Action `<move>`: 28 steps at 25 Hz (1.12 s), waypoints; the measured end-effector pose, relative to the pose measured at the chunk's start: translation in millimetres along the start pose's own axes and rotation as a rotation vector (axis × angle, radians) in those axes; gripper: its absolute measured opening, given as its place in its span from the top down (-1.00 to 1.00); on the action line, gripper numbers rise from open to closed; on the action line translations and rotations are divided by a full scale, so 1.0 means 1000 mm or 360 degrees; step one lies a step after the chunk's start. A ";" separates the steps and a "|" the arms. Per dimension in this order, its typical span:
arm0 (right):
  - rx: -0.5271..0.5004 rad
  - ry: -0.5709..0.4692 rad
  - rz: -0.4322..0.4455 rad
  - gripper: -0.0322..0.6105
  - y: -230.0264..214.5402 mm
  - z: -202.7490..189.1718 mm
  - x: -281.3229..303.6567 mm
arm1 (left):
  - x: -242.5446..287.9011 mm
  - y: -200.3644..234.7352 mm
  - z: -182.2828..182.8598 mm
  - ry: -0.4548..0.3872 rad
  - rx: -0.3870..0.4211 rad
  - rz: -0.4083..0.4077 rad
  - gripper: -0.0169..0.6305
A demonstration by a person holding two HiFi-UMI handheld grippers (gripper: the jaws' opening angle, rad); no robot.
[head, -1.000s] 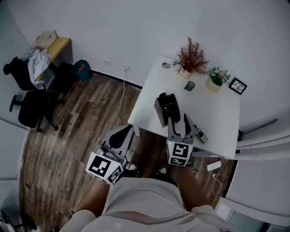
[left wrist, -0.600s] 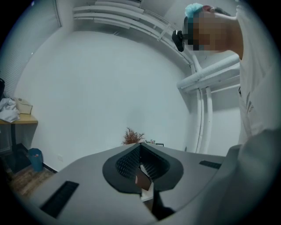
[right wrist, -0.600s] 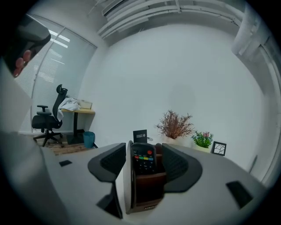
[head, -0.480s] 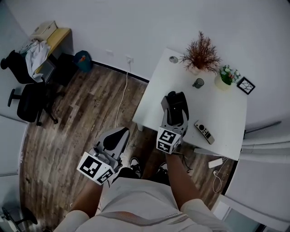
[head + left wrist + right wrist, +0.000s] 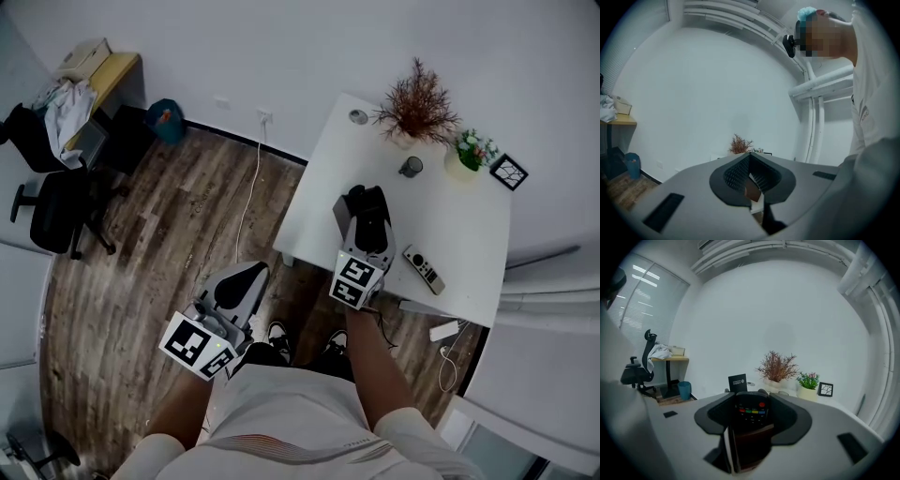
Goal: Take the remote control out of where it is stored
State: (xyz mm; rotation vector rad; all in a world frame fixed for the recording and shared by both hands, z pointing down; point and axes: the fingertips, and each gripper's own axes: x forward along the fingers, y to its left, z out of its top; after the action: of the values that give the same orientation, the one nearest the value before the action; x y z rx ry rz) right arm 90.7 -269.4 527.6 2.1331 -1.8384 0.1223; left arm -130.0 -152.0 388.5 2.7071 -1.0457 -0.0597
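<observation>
Right gripper (image 5: 751, 402) is clamped on the black remote control with coloured buttons (image 5: 750, 414), upright in its dark box holder (image 5: 346, 210). It isn't lifted out yet. My left gripper (image 5: 750, 157) hangs closed and empty.

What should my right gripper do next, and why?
Probably squeeze the right gripper firmly on the black remote: it stands upright in its holder between the jaws, and whether they already pinch it is unclear. Lifting comes after.

Black remote control (image 5: 752, 418) with red, green, yellow and blue buttons (image 5: 750, 411); white table (image 5: 459, 230), brown wood-grain floor (image 5: 141, 272)
</observation>
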 end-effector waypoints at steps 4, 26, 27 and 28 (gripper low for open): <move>0.0120 0.0032 -0.0013 0.16 -0.012 -0.007 0.000 | 0.004 -0.005 -0.003 0.0008 -0.0007 -0.0017 0.92; 0.0301 -0.0197 0.0416 0.19 -0.092 0.095 -0.063 | 0.022 -0.031 0.005 -0.0031 0.0008 -0.0081 0.92; 0.0284 -0.0180 0.0435 0.19 -0.100 0.097 -0.066 | 0.023 -0.034 0.006 -0.0033 0.0010 -0.0089 0.92; 0.0260 -0.0160 0.0448 0.20 -0.109 0.097 -0.068 | 0.025 -0.037 0.006 -0.0035 0.0010 -0.0097 0.92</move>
State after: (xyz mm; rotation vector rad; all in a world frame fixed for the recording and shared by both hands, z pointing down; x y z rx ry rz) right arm 171.9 -220.9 397.3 2.0021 -2.2515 0.2413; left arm -88.1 -143.7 375.4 2.7497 -0.9711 -0.0967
